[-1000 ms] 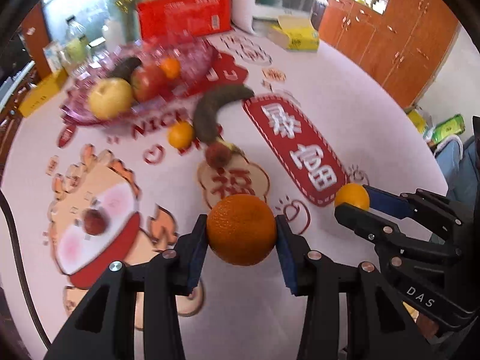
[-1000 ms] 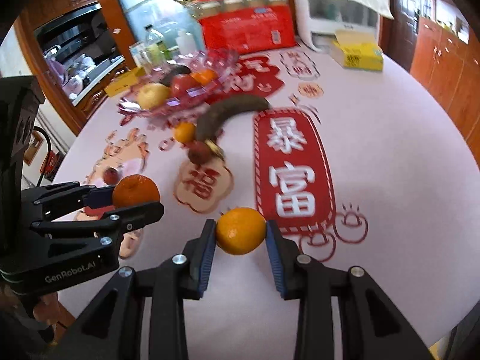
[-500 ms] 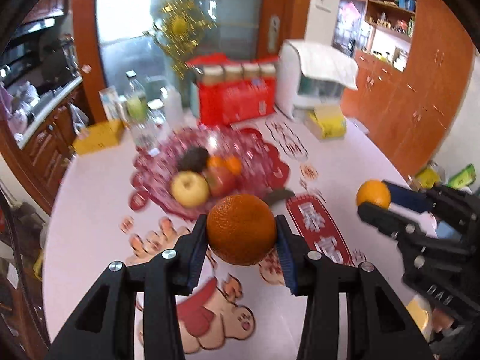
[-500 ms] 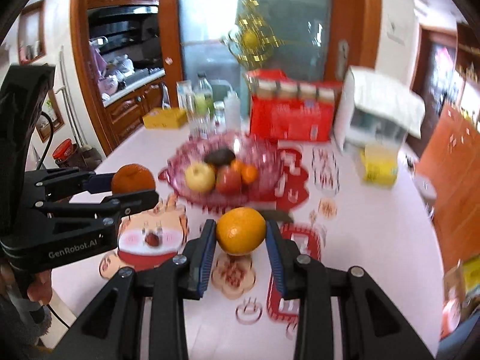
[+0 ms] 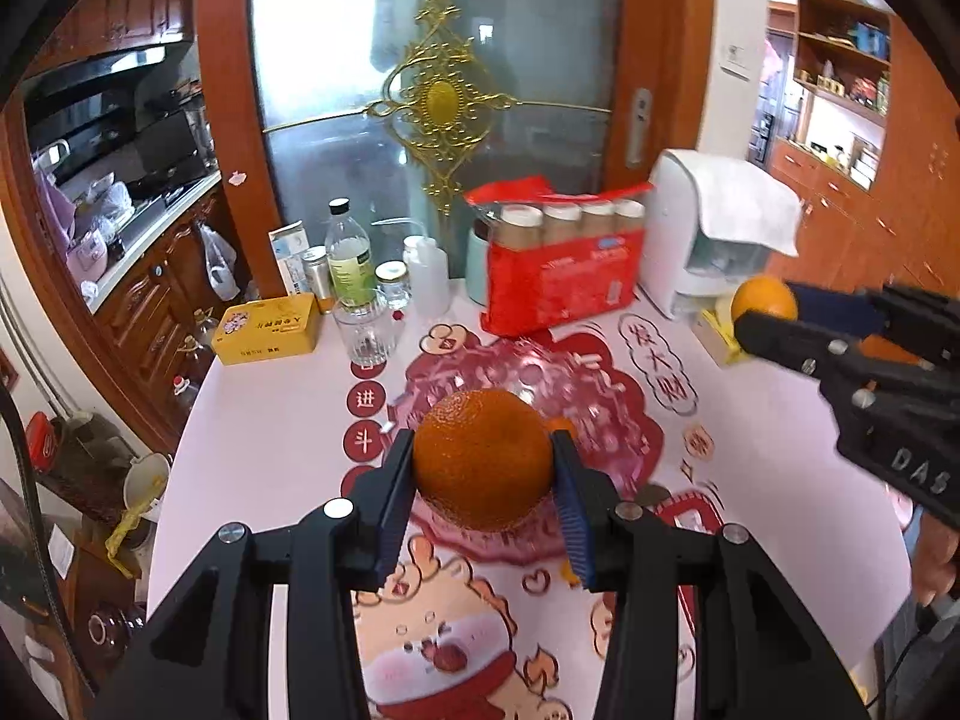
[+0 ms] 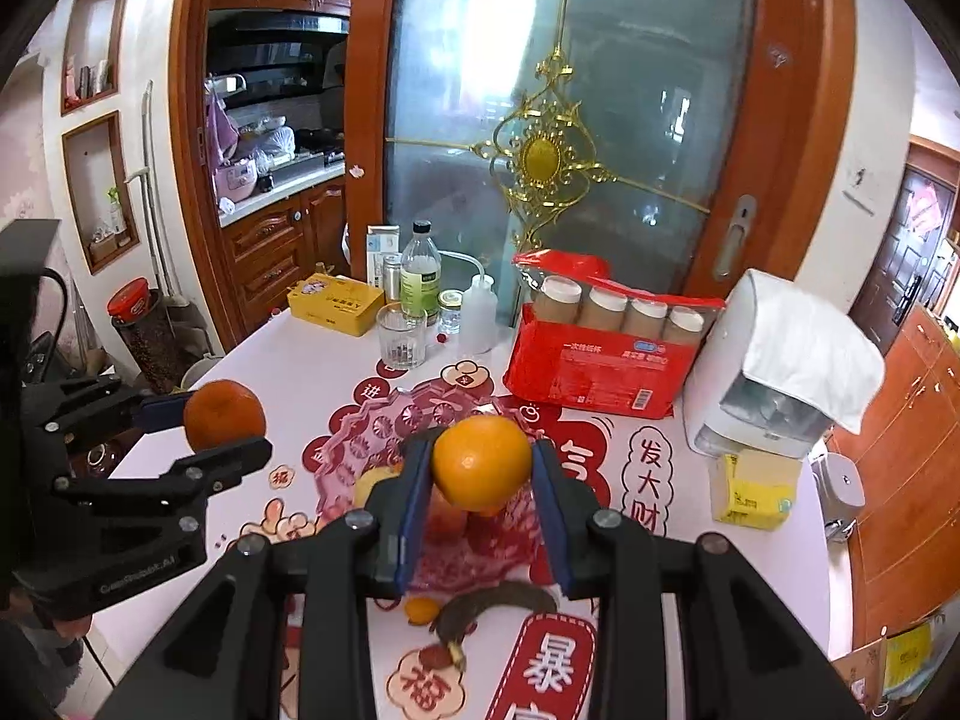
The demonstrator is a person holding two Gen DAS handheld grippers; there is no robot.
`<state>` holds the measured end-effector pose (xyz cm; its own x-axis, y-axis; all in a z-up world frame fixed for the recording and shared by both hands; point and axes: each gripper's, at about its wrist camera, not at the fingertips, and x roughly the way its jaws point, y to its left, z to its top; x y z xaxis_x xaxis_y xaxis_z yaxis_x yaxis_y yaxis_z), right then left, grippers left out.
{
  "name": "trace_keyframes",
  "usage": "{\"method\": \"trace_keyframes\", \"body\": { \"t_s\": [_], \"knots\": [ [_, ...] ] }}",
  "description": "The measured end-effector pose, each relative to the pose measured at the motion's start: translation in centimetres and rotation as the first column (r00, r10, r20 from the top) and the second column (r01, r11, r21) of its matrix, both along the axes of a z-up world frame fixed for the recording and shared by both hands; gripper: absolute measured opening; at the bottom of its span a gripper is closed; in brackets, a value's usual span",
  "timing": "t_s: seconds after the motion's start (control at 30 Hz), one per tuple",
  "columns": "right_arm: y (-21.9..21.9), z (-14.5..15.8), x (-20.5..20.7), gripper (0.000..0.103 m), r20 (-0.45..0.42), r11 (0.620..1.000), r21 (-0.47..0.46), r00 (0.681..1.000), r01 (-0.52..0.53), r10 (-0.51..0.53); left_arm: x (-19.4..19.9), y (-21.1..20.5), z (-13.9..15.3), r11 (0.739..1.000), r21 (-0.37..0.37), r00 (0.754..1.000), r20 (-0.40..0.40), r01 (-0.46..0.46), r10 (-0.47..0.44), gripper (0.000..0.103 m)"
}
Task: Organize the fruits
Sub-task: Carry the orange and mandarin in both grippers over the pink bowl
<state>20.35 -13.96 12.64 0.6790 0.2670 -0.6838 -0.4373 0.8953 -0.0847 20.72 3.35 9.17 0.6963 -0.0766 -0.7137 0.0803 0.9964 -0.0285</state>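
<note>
My left gripper (image 5: 483,471) is shut on a dark, rough orange (image 5: 483,456), held in the air over the pink glass fruit bowl (image 5: 606,387). My right gripper (image 6: 483,471) is shut on a smaller, brighter orange (image 6: 480,459), also above the bowl (image 6: 384,420), where a yellow apple (image 6: 367,485) shows partly behind the fingers. Each gripper appears in the other's view: the right gripper (image 5: 768,312) at the right edge, the left gripper (image 6: 225,423) at the left. A dark banana (image 6: 510,599), a small tangerine (image 6: 420,609) and a small reddish fruit (image 6: 433,655) lie on the table in front of the bowl.
Behind the bowl stand a red pack of cups (image 5: 558,294), a white appliance under a cloth (image 5: 714,240), bottles and a glass (image 5: 366,333), and a yellow tin (image 5: 267,330). A yellow box (image 6: 753,492) sits to the right. The table's left edge drops beside wooden cabinets.
Both grippers have risen from the table with their oranges and moved forward to above the bowl. The views now take in the door and the far end of the table.
</note>
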Motion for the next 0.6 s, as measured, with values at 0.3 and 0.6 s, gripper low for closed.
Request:
{"method": "trace_keyframes", "body": {
  "t_s": [0.3, 0.6],
  "knots": [
    [1.1, -7.4, 7.4, 0.034, -0.143, 0.998, 0.031, 0.989, 0.047, -0.042, 7.4, 0.8, -5.8, 0.997, -0.022, 0.995, -0.072, -0.07, 0.068, 0.042],
    [1.6, -16.8, 12.7, 0.034, -0.291, 0.995, 0.033, 0.953, 0.096, -0.082, 12.9, 0.7, -15.4, 0.994, 0.019, 0.971, -0.213, -0.111, 0.112, 0.042]
  ]
}}
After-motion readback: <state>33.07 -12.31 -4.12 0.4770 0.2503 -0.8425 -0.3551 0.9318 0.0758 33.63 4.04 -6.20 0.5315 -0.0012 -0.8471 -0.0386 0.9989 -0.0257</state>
